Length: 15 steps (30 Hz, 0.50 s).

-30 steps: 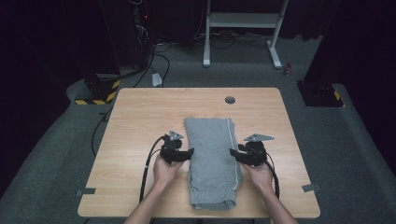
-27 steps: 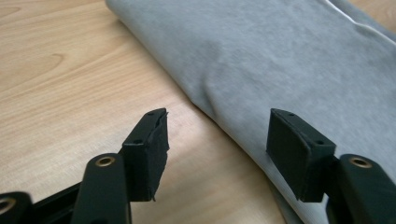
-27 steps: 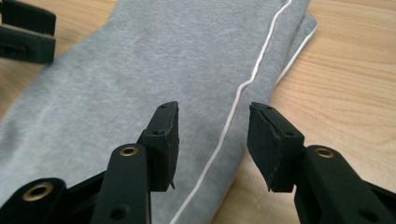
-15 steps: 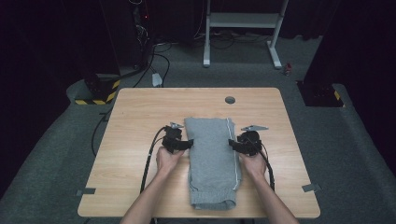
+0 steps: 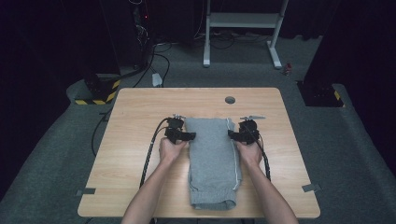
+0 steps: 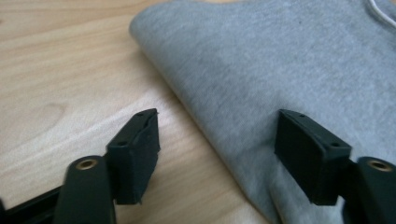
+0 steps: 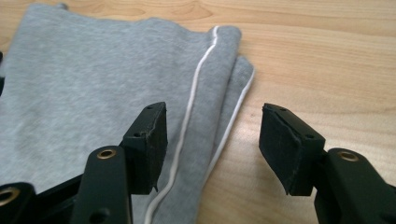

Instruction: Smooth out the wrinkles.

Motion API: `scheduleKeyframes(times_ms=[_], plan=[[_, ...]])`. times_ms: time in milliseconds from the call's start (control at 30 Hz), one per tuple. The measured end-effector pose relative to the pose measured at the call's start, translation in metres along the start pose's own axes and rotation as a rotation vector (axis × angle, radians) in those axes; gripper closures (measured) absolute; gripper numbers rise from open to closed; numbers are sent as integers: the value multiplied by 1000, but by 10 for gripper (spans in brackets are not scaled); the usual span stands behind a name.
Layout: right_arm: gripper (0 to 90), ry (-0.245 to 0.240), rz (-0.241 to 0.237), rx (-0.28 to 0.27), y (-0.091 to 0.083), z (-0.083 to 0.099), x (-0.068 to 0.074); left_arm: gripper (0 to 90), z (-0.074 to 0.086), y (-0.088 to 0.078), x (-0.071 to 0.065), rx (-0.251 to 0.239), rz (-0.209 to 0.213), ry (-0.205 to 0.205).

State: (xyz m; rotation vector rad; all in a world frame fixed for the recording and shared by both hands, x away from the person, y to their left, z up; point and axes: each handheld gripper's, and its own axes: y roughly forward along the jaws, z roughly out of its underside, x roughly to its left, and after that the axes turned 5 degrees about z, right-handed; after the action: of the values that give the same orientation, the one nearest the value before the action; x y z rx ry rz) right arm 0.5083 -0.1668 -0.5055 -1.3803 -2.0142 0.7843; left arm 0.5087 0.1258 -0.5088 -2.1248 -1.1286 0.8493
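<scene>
My folded grey garment [image 5: 212,161] lies lengthwise at the counter's [image 5: 140,112] middle, running toward six o'clock. My left gripper [image 5: 186,136] sits at its nine o'clock edge and my right gripper [image 5: 233,135] at its three o'clock edge, by the white piping [image 7: 198,79]. Both have just been opening; their jaws stand apart, straddling the fabric edge without pressing it. A round grommet hole [image 5: 229,99] sits at twelve o'clock, well apart.

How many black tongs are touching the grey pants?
2. The left tongs sit at the grey pants' left edge, the right tongs at the right edge, both open.
</scene>
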Motion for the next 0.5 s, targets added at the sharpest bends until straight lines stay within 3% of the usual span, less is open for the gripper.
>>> scheduleKeyframes(times_ms=[67,133,167,233,333,500], plan=[[401,16,0,13,5,-6,-1,303,-4,3,-1,14,2,9],[399,13,18,-7,8,-9,-1,304,-8,5,-1,24,0,17],[384,18,15,35,13,-12,-1,307,-9,6,-1,28,1,21],[396,19,22,45,18,-15,0,310,-13,9,-5,47,0,38],[424,-11,38,26,22,-15,4,339,-15,12,-7,46,-4,45],[500,-71,48,29,23,-16,9,423,-17,17,-16,54,-42,103]])
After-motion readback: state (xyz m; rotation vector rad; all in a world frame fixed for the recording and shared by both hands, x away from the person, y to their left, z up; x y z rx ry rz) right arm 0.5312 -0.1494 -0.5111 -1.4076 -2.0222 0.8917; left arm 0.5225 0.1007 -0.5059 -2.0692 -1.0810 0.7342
